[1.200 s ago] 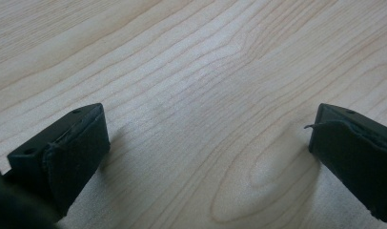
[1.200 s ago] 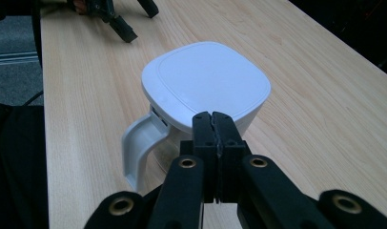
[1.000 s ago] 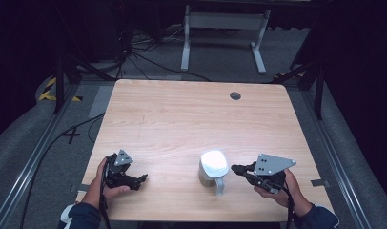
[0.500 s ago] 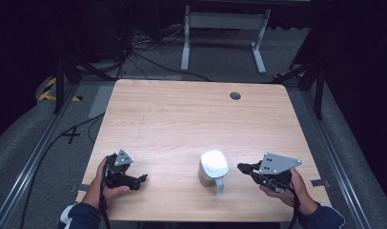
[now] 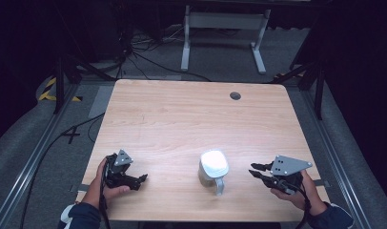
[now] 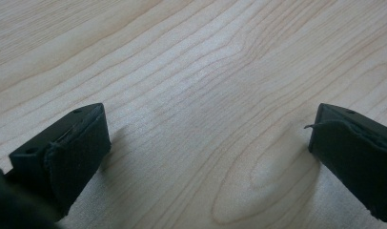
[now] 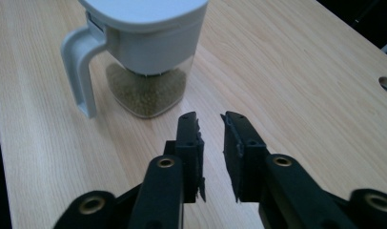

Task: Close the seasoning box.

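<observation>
Near the table's (image 5: 191, 114) front edge we find the jug (image 5: 213, 170) upright, handle toward the person, between both grippers. We judge the right gripper (image 5: 256, 171) nearer; it points at the jug, jaws narrowly parted and empty. Left gripper (image 5: 142, 178) sits well apart, jaws wide, holding nothing. We note bare wood between right gripper and jug.

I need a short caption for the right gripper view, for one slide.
Right tongs, jaws slightly apart and empty, face a white-lidded jar of brownish granules standing on the wooden table.
</observation>
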`<control>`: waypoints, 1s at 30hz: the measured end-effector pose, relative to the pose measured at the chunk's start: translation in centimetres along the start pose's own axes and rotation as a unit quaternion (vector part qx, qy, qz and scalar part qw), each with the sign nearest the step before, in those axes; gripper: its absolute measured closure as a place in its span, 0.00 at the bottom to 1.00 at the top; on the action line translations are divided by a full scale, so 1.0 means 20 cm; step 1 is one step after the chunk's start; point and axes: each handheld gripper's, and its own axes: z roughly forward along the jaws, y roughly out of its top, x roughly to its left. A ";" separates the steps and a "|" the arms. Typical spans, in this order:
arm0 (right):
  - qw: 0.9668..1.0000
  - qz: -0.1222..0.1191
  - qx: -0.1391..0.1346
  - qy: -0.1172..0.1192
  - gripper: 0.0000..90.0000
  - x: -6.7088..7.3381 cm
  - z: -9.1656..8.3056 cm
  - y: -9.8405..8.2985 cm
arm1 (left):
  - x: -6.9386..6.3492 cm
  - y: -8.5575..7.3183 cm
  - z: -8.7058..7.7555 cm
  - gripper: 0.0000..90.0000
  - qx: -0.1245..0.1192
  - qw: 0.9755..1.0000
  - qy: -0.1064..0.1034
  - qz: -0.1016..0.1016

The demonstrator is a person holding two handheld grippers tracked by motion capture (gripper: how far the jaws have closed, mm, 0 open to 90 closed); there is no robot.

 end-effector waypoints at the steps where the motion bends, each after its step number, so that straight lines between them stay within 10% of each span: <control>1: 1.000 0.001 -0.003 0.000 0.78 -0.01 0.00 -0.02 | 0.00 0.00 0.00 0.00 -0.001 1.000 -0.001 0.000; 19: 0.995 0.083 0.009 -0.050 0.37 -0.11 -0.08 -0.45 | 0.00 0.00 0.00 0.00 0.003 1.000 -0.003 -0.002; 30: 0.989 0.131 0.037 -0.057 0.32 -0.13 -0.08 -0.63 | 0.00 0.00 0.00 0.00 0.003 1.000 -0.002 -0.002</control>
